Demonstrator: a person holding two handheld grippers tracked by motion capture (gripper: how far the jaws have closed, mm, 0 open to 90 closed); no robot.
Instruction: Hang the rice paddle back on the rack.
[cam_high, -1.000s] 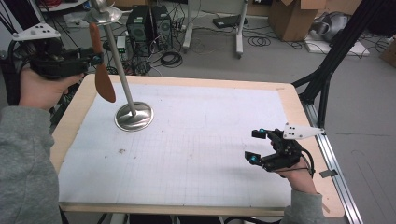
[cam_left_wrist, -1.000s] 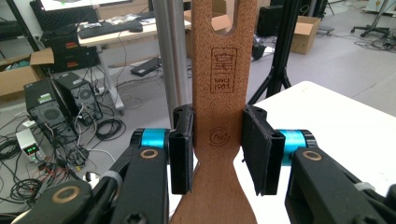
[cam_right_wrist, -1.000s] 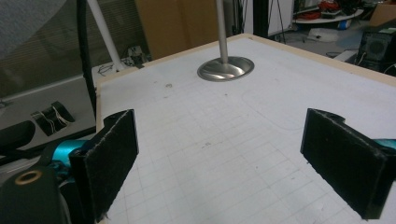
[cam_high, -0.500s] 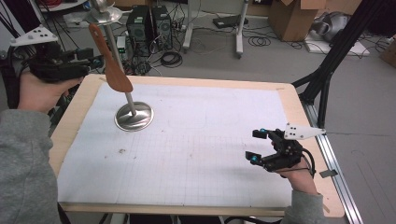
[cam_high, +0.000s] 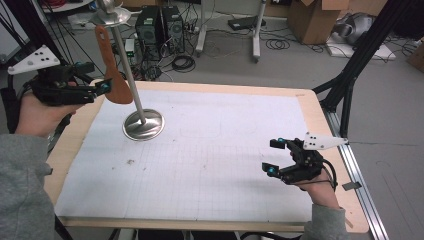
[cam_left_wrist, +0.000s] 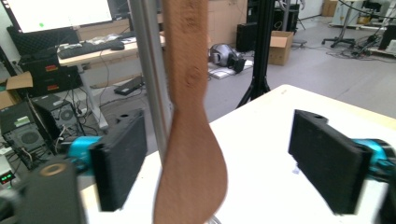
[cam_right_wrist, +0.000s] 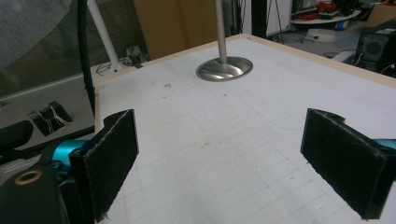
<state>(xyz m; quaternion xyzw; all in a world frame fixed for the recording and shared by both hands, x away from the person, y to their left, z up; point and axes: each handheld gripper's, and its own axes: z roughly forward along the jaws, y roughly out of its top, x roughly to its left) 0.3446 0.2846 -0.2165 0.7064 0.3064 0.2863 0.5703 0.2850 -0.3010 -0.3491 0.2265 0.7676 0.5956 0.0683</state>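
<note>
Left hand-held gripper (cam_high: 102, 88): jaws just opened; spatula (cam_high: 111, 70) hangs between them from the stand (cam_high: 135, 90), pads clear. Right hand-held gripper (cam_high: 274, 156): open, empty, over the worktop (cam_high: 210, 150)

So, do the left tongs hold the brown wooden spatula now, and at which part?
No. The left tongs have just been opening; the brown wooden spatula hangs between the jaws by the metal stand, with gaps at both pads. The right tongs are open, holding nothing.
</note>
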